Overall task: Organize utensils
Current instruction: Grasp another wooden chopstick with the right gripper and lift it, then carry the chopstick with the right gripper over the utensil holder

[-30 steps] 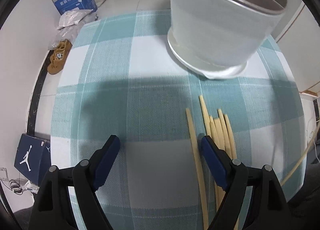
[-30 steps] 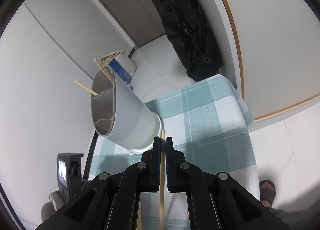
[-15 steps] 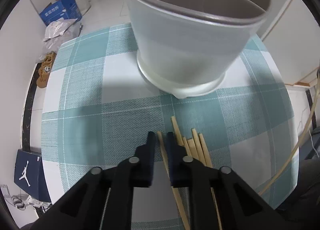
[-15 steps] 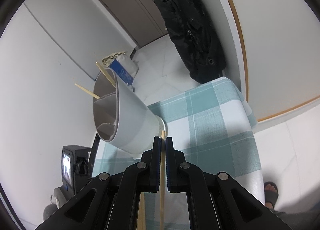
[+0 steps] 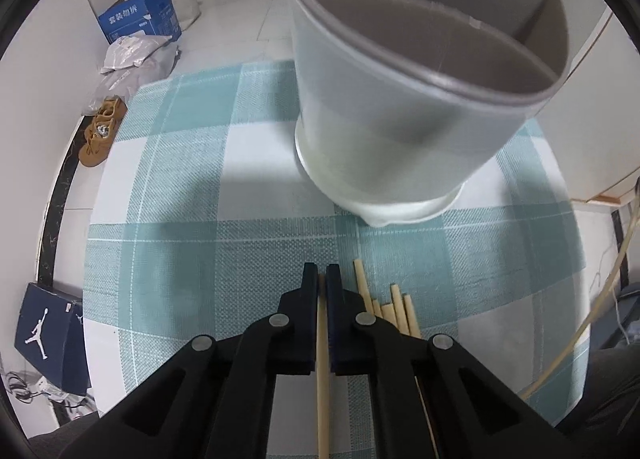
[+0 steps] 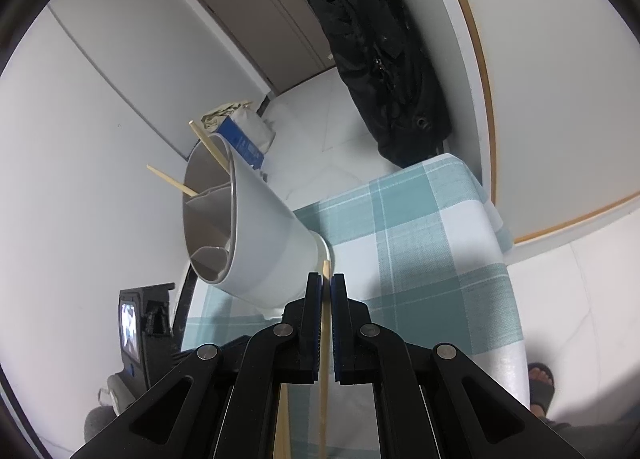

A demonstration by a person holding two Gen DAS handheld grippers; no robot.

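Observation:
A grey divided utensil holder (image 5: 408, 99) stands on the teal checked tablecloth (image 5: 200, 219); it also shows in the right wrist view (image 6: 256, 235) with two chopsticks (image 6: 208, 147) sticking out of it. My left gripper (image 5: 322, 279) is shut on a wooden chopstick (image 5: 322, 359), held above the table just short of the holder. Several loose chopsticks (image 5: 394, 311) lie on the cloth right of it. My right gripper (image 6: 326, 283) is shut on another chopstick (image 6: 325, 339), its tip near the holder's base.
On the floor are a blue carton (image 5: 140, 15), white bags (image 5: 132, 59), a brown shoe (image 5: 100, 131) and a dark shoe box (image 5: 48, 335). A black bag (image 6: 376, 59) hangs by the door. A foot in a sandal (image 6: 540, 379) is beside the table.
My left gripper was open over the loose chopsticks, then shut on one and lifted it off the cloth. My right gripper has held its chopstick and shifted only slightly.

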